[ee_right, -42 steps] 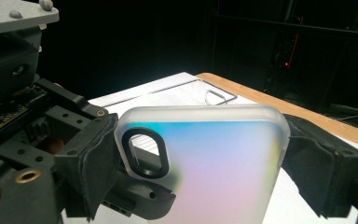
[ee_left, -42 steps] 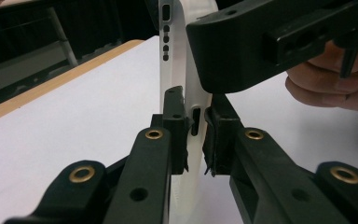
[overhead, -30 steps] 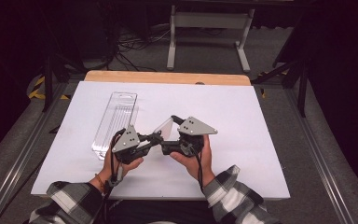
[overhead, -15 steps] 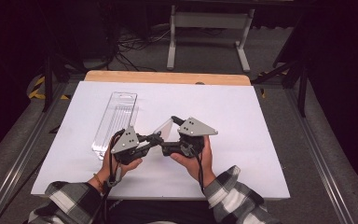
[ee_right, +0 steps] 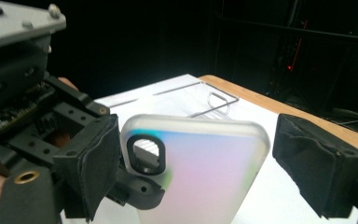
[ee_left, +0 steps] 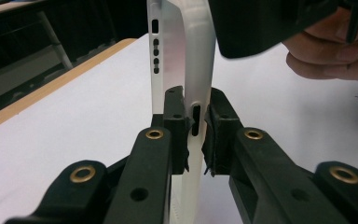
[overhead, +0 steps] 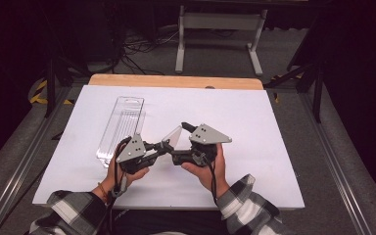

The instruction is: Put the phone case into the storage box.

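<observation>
- I have the phone case (ee_left: 196, 70) pinched edge-on in my left gripper (ee_left: 196, 135), whose pads clamp the side rail at its slot; the case is held up off the table, between my two hands.
- My right gripper (ee_right: 193, 163) stands wide, its pads (ee_right: 93, 163) on either side of the case's top end near the camera cut-out, touching nothing that I can see.
- I judge this to be a hand-over or a two-handed grip in the making: next I would close the right jaws squarely on the case's long edges without twisting it out of the left.
- The clear plastic packaging (overhead: 122, 128) lies flat, well to the left on the white sheet (overhead: 254, 122).
- That sheet covers a wooden tabletop (overhead: 176, 81); beyond it the room is dark, with a white metal stand (overhead: 220, 29) and cables on grey carpet.
</observation>
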Motion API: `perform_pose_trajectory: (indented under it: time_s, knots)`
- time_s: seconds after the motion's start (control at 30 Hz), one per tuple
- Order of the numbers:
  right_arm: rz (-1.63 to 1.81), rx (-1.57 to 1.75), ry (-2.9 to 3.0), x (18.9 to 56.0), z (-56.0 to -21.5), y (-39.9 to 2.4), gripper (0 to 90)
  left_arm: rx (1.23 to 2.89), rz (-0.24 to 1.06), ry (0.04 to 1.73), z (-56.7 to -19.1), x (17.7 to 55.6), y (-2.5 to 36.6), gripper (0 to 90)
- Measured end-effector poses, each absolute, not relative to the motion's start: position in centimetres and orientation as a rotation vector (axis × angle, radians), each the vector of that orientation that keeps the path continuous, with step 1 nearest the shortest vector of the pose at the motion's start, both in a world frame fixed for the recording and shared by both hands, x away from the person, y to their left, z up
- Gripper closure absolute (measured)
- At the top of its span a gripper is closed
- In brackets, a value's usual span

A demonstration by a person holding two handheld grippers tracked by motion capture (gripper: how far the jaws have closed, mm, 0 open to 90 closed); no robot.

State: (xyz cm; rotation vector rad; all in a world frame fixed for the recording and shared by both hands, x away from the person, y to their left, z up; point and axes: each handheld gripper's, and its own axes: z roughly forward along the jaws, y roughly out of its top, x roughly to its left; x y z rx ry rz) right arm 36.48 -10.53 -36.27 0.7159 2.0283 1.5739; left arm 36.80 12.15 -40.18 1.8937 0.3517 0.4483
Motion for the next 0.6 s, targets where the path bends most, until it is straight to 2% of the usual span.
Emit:
perform_pose_trajectory:
  time_s: [0.6]
  knots:
    - [1.544,0.688,1.982,36.1,-35.8,-12.8,13.9,1.890,0.449,0.328,-40.0,36.6,12.4,81.5]
